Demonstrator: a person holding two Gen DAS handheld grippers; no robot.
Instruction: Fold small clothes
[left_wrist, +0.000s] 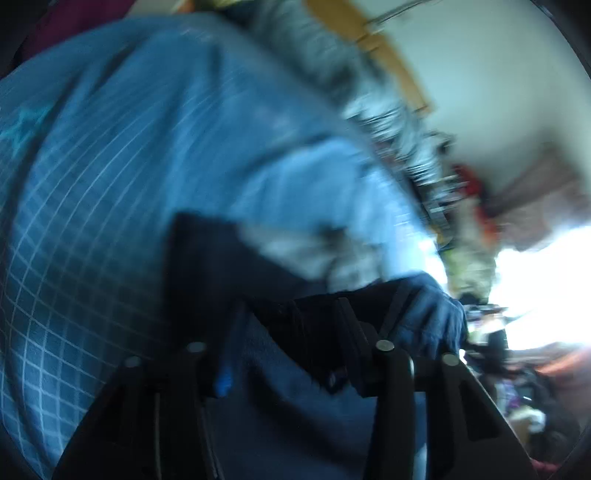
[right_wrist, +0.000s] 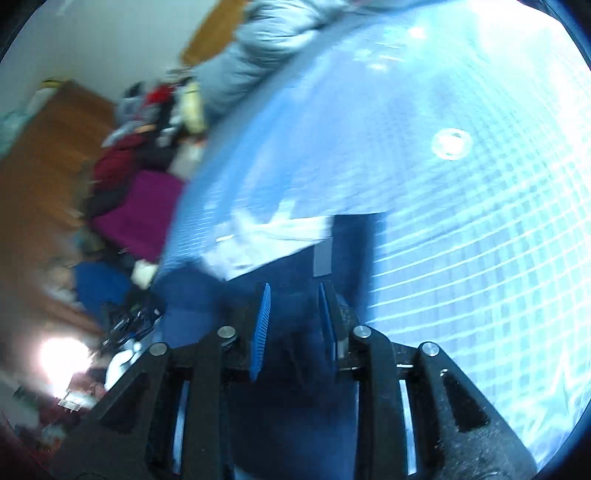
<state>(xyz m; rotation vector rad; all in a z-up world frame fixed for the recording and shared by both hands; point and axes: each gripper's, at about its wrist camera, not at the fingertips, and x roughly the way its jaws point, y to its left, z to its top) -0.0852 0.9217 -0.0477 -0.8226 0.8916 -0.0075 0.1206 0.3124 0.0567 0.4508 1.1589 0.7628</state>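
Blue checked cloth (right_wrist: 461, 229) with a pale grid covers the working surface and fills most of both wrist views; whether a table or a bed lies under it cannot be told. Both views are blurred.

Dark navy garment (right_wrist: 295, 266), the small piece of clothing, lies on the checked cloth directly ahead of the right tool (right_wrist: 295, 325). A lighter, whitish fold or lining (right_wrist: 266, 236) shows along its far edge, and a small grey label (right_wrist: 322, 256) sits near that edge. The right tool's blue ribbed pads (right_wrist: 263, 325) stand apart with the navy fabric visible in the gap between them; whether they are touching the fabric cannot be told.

Left tool (left_wrist: 295, 332) is dark against dark fabric. Navy material (left_wrist: 432, 317) is bunched at and around its fingers, with a light blue-grey layer (left_wrist: 325, 206) beyond. Whether this tool is spread or pinching the cloth cannot be told.

Grey padded jacket or bedding (right_wrist: 266, 40) lies at the far end of the checked cloth. A heap of mixed clothes (right_wrist: 147, 122), red, magenta and dark, sits beside a wooden cabinet (right_wrist: 48, 155) off the cloth's edge.
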